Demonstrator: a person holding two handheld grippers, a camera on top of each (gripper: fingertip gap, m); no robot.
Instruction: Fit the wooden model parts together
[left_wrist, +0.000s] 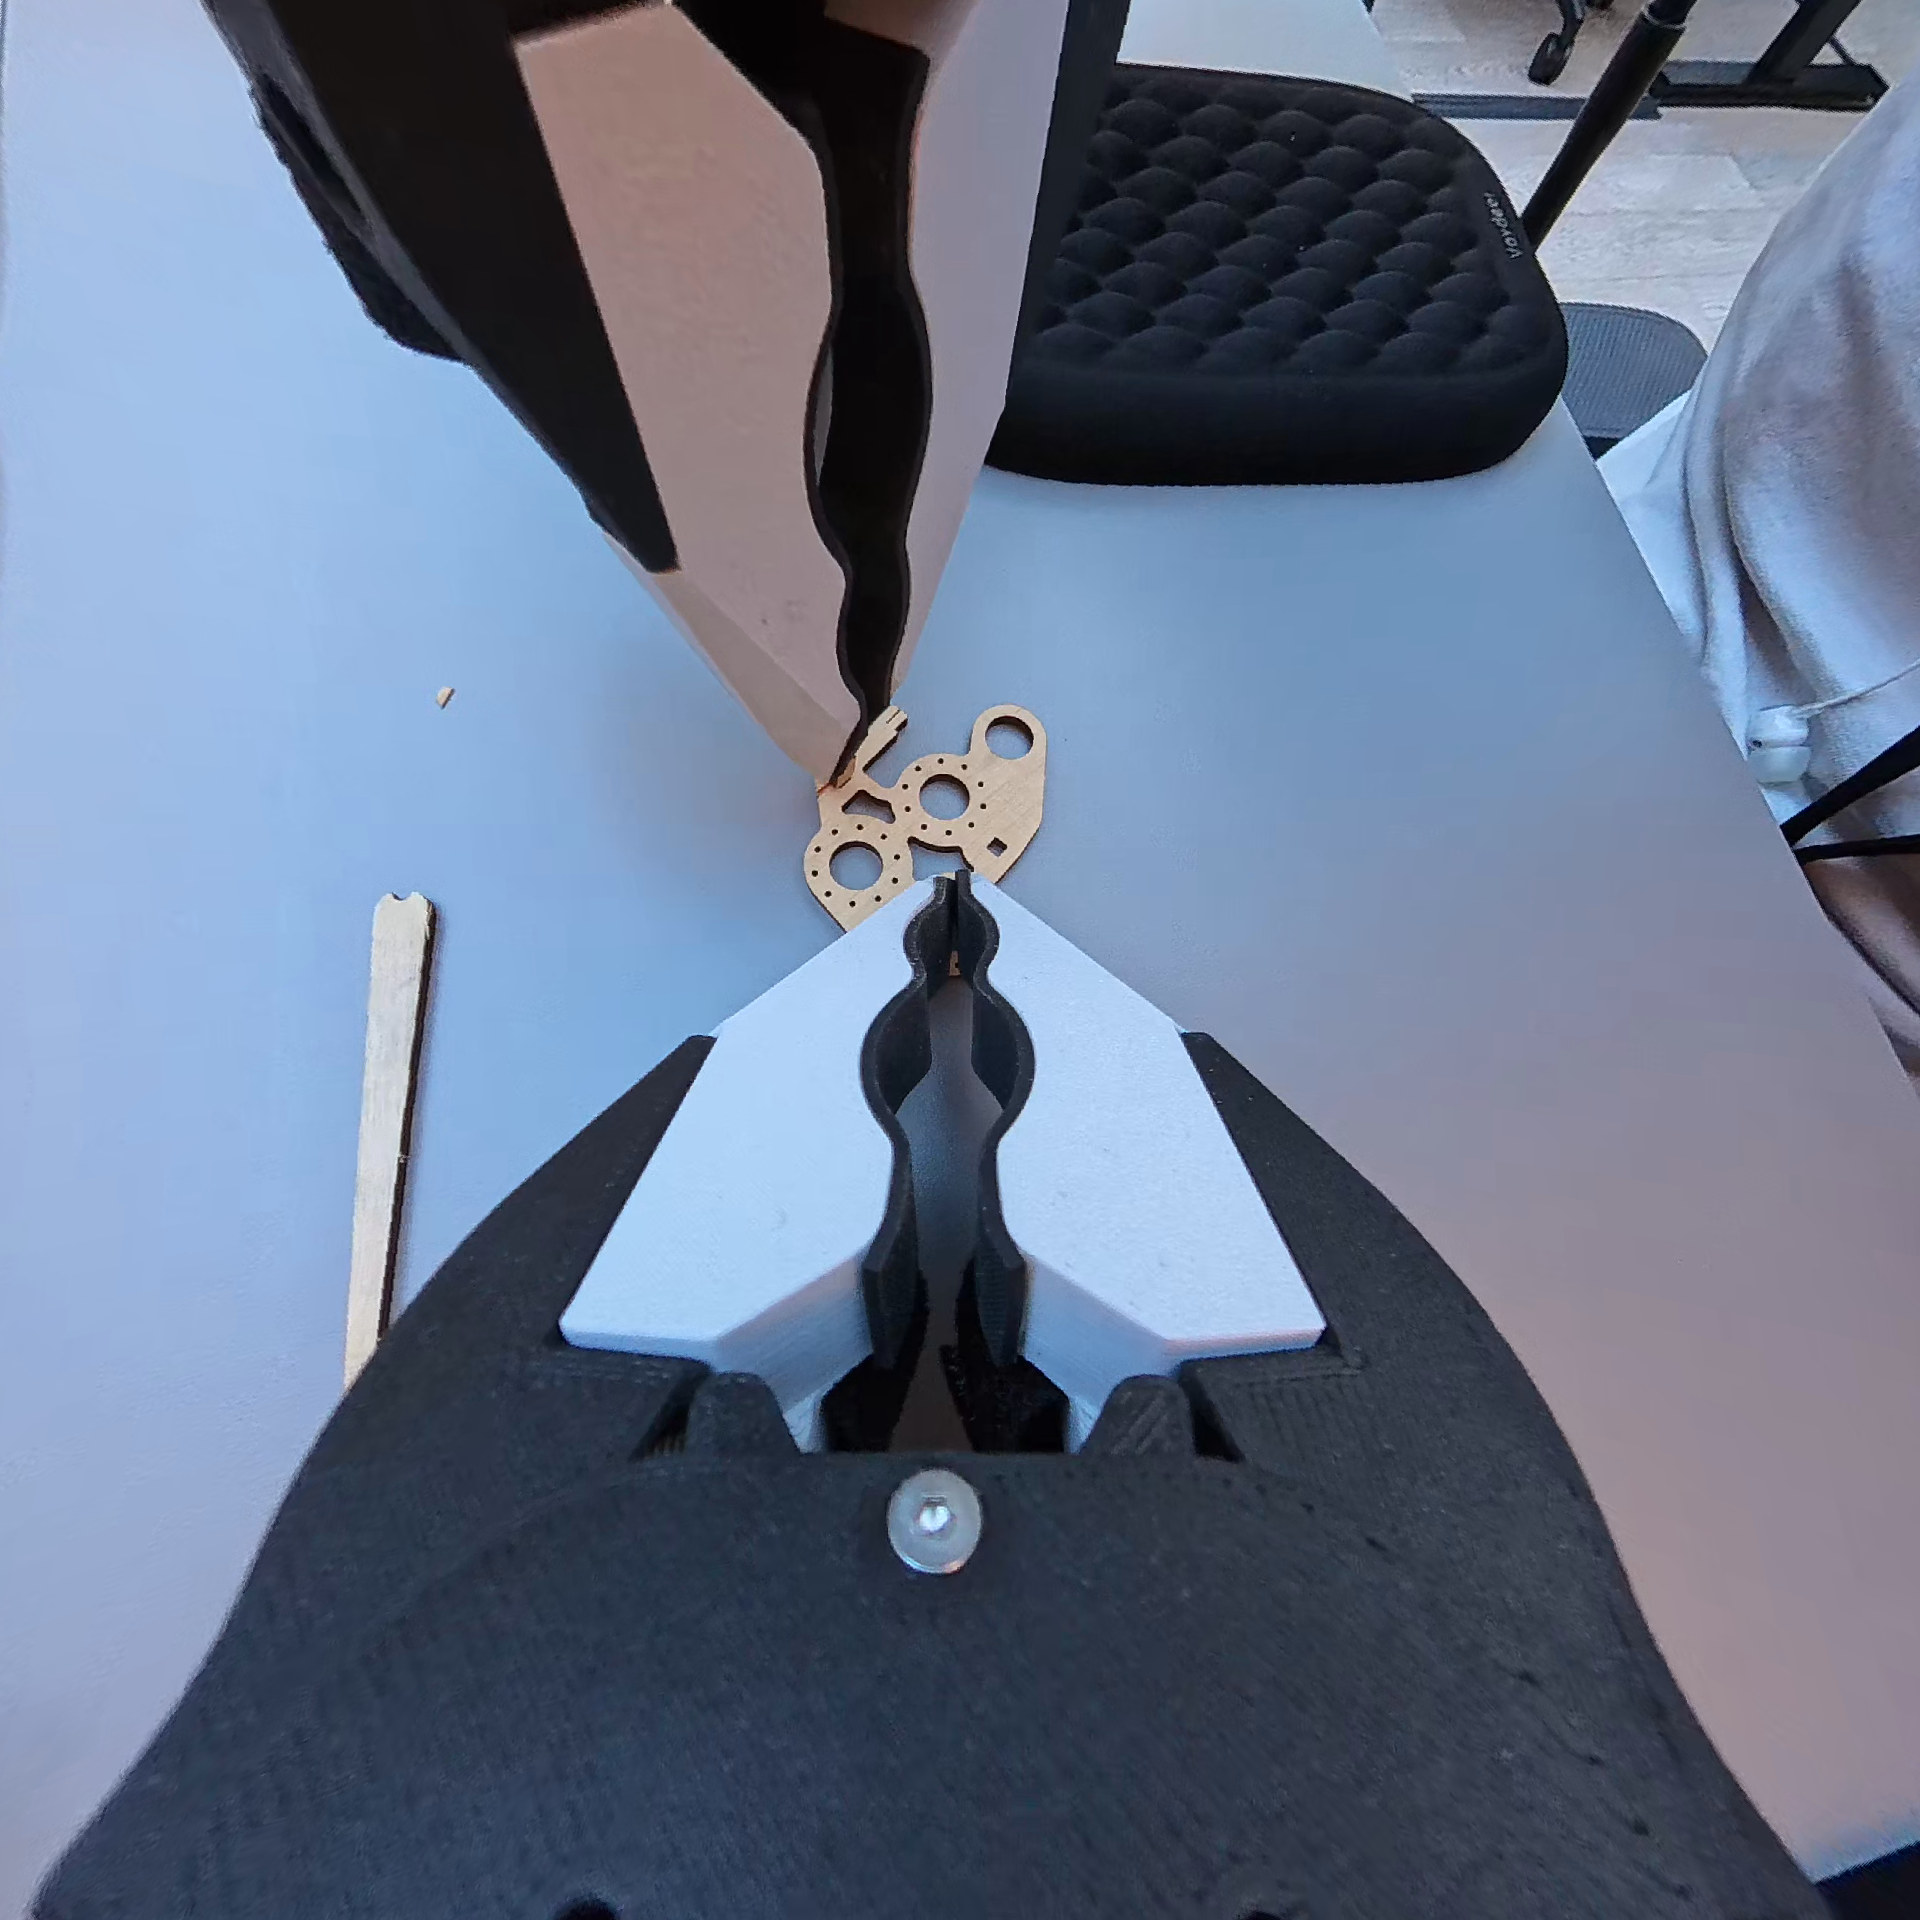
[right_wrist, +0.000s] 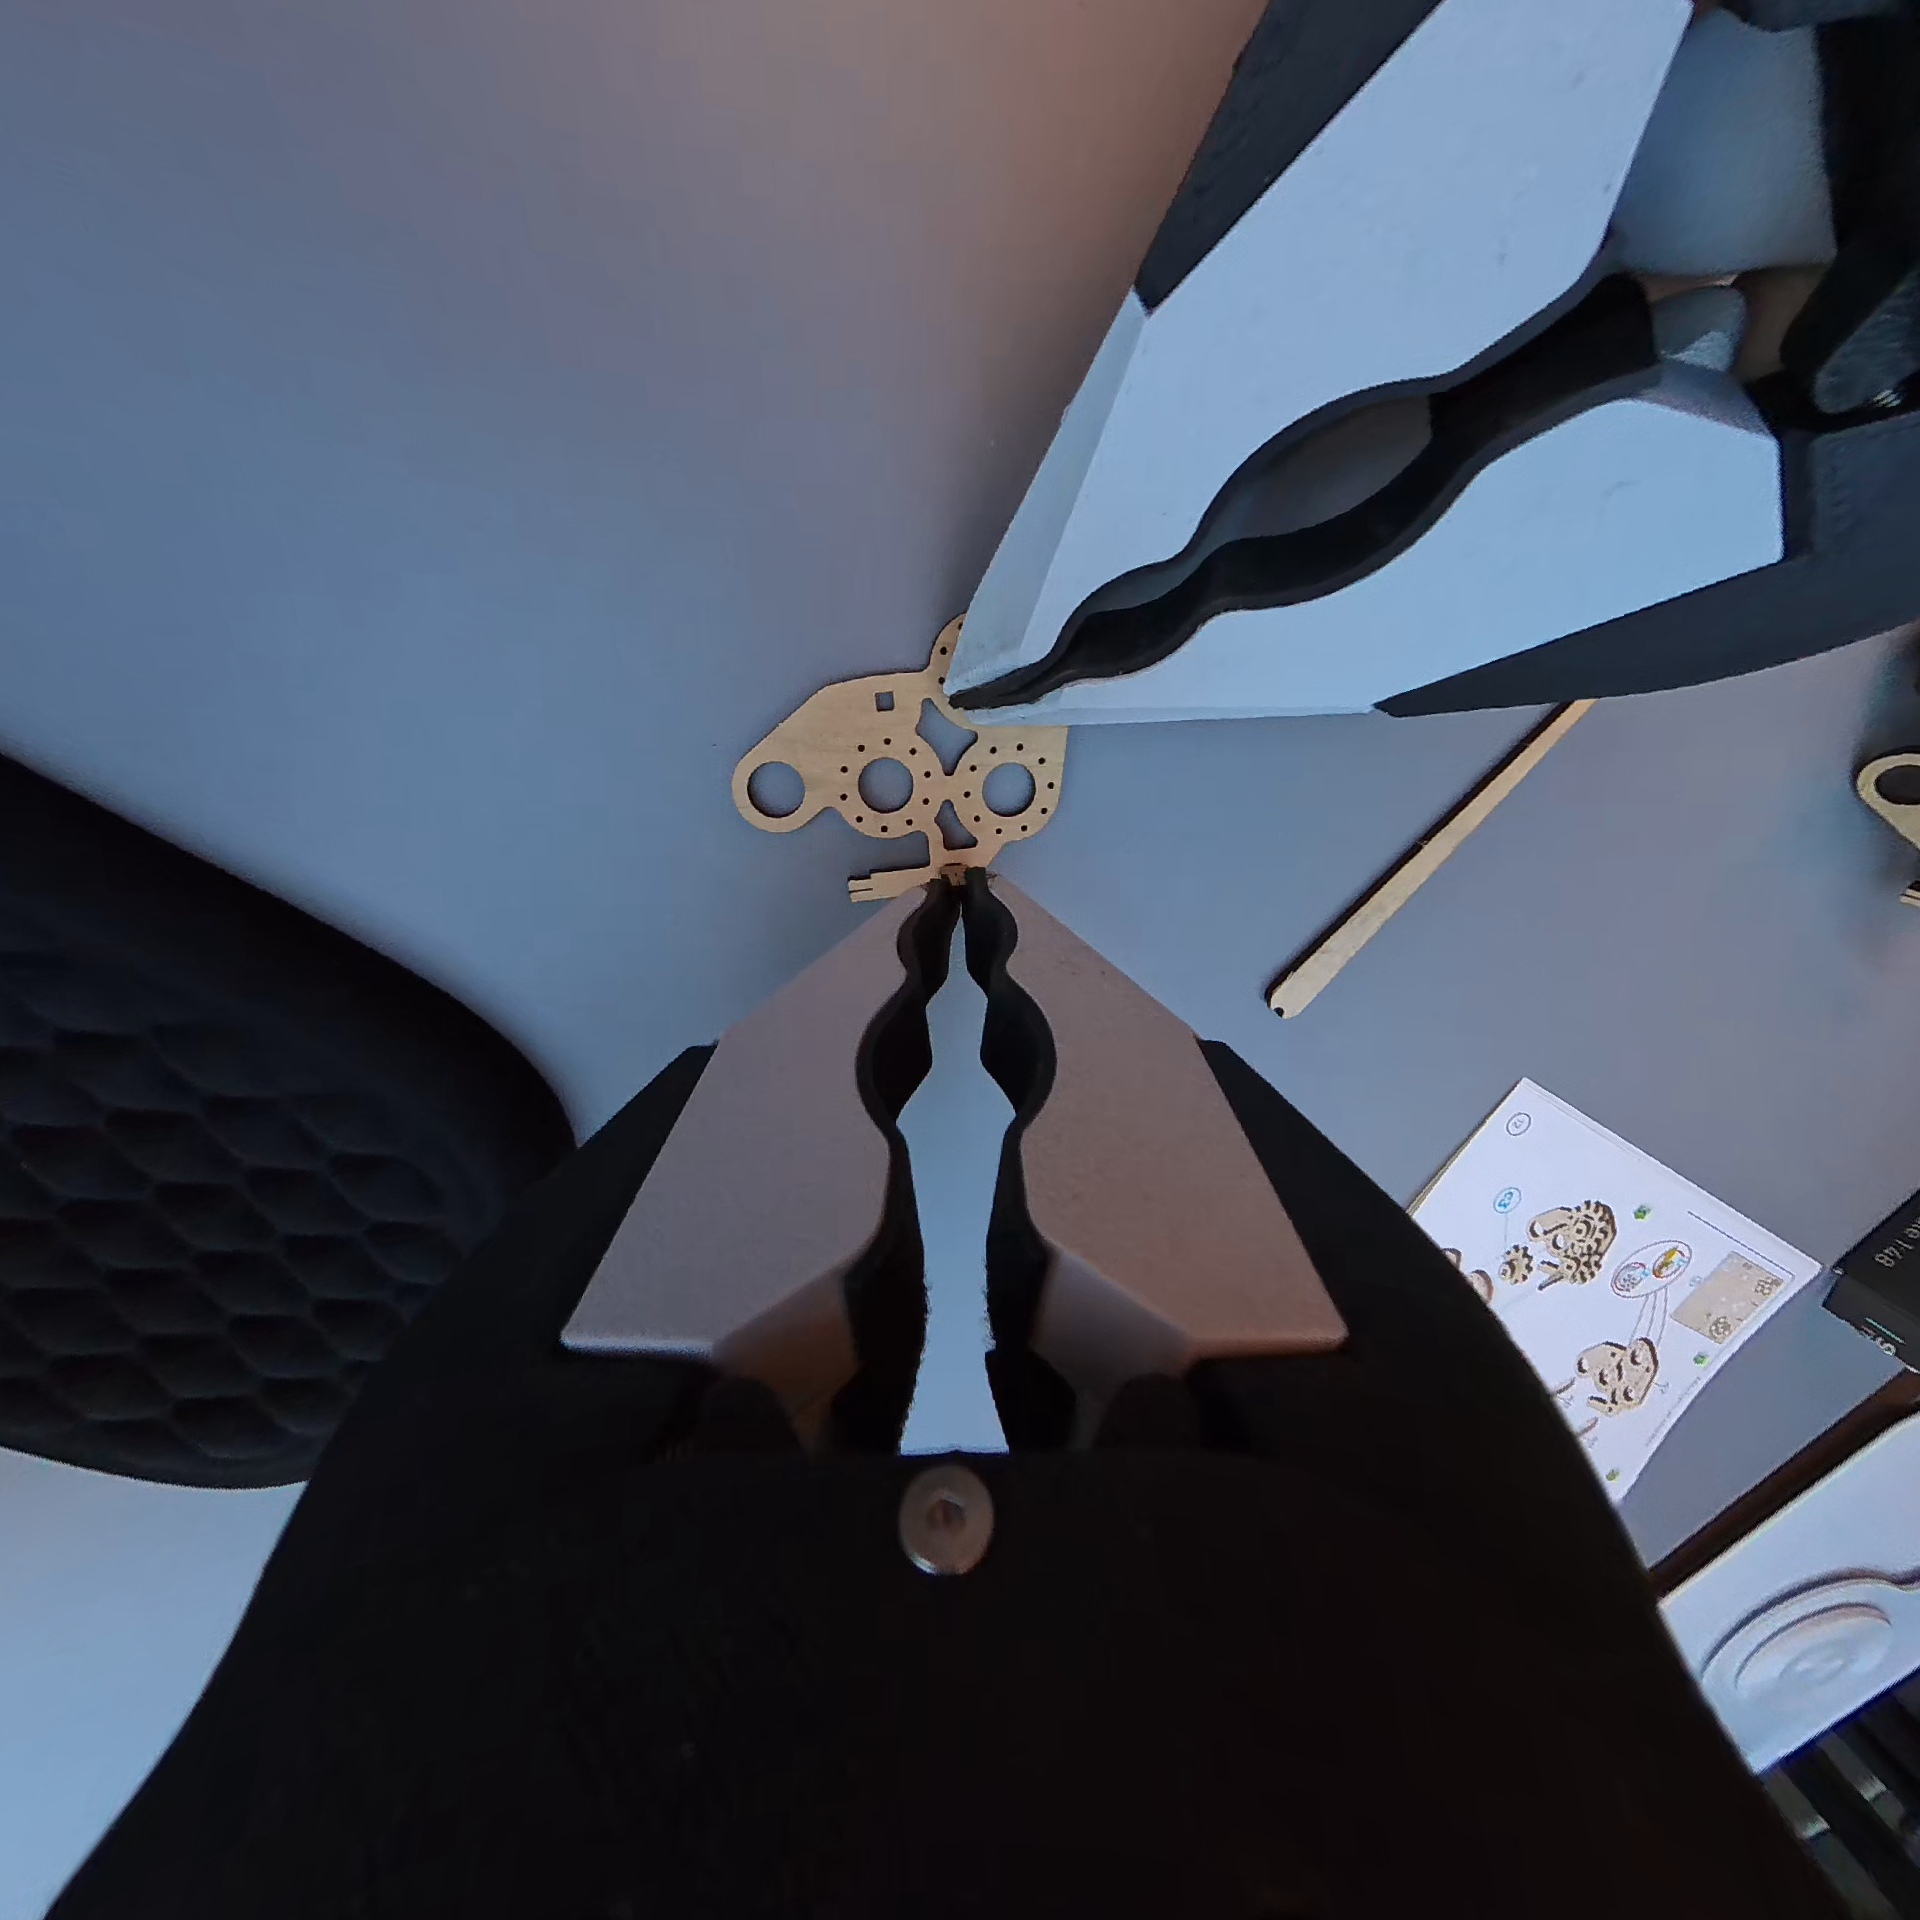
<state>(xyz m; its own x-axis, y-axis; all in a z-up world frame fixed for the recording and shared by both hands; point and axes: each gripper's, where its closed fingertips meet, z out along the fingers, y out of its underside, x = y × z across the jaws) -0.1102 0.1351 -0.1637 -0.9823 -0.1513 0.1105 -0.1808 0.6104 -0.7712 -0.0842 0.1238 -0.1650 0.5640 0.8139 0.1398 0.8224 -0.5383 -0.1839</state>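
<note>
- The perforated wooden plate (right_wrist: 902, 774) lay flat on the grey table (right_wrist: 416, 416), and every other place here is given from it.
- The left gripper (left_wrist: 954, 888) had its tips pressed together over the plate's edge on the side away from the black cushion (left_wrist: 1278, 281); it seemed to be pinching or pinning that edge, though the contact itself was hidden beneath the fingers.
- The right gripper (right_wrist: 961, 881) met the plate's opposite edge, its tips drawn nearly closed on the root of a small key-shaped wooden piece (right_wrist: 883, 883) that touched the plate's rim.
- In my judgement the step in hand was seating that small piece into the plate, and doing it well called for the left gripper to hold the plate dead still so it could not skate across the table.
- The small piece probably needed to stay square to its slot; a tilted push could have snapped so thin a part.
- Pressure was best applied close to the joint, gently, since the plate looked thin and brittle.
- A long wooden stick (left_wrist: 390, 1132) lay well apart from the plate on the left gripper's side, and a printed instruction sheet (right_wrist: 1621, 1278) lay farther off beyond the stick; neither blocked the work.
- A tiny wood chip (left_wrist: 445, 697) sat apart from the plate, clear of the joint.
</note>
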